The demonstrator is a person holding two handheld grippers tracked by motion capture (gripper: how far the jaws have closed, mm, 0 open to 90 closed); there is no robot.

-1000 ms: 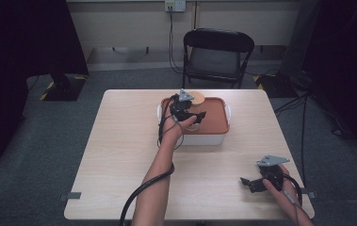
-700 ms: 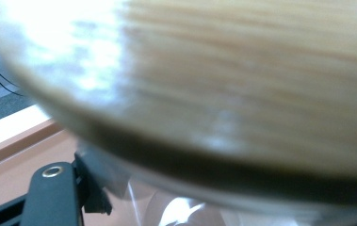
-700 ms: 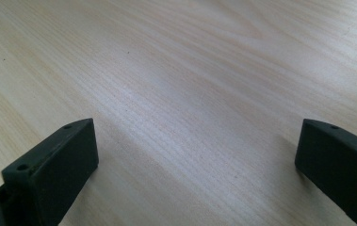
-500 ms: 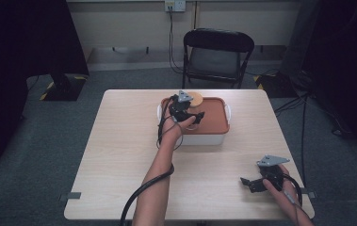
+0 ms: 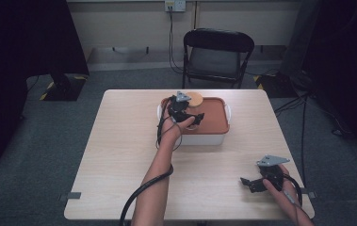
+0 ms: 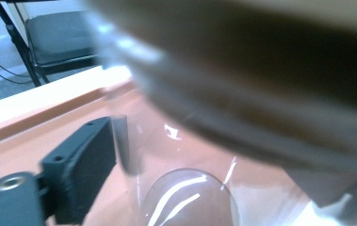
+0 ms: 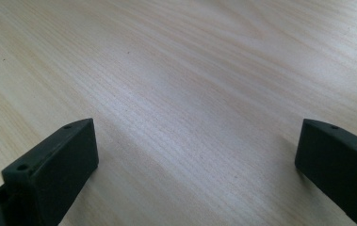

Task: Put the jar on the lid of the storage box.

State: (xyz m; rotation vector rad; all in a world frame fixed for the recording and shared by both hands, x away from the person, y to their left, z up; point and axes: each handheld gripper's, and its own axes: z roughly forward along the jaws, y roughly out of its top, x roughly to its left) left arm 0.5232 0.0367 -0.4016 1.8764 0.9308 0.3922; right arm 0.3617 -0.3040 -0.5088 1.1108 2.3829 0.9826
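Left gripper (image 5: 192, 117) over the orange-lidded white box (image 5: 214, 123), jaws clamped on a clear glass jar (image 6: 185, 197) with a wooden lid (image 5: 195, 99). Right gripper (image 5: 251, 182) low over the bare table (image 5: 119, 155) near its right front corner, jaws wide apart, holding nothing.

A lidded box (image 5: 214, 134) sits on the table (image 5: 119, 155) toward its far edge, near the middle. The left tool (image 5: 189, 116) hangs over the lid's left part, beside a jar (image 5: 195, 99) standing on the lid. The right tool (image 5: 251, 182) rests at the table's near right corner. A chair (image 5: 216, 59) stands behind the table.
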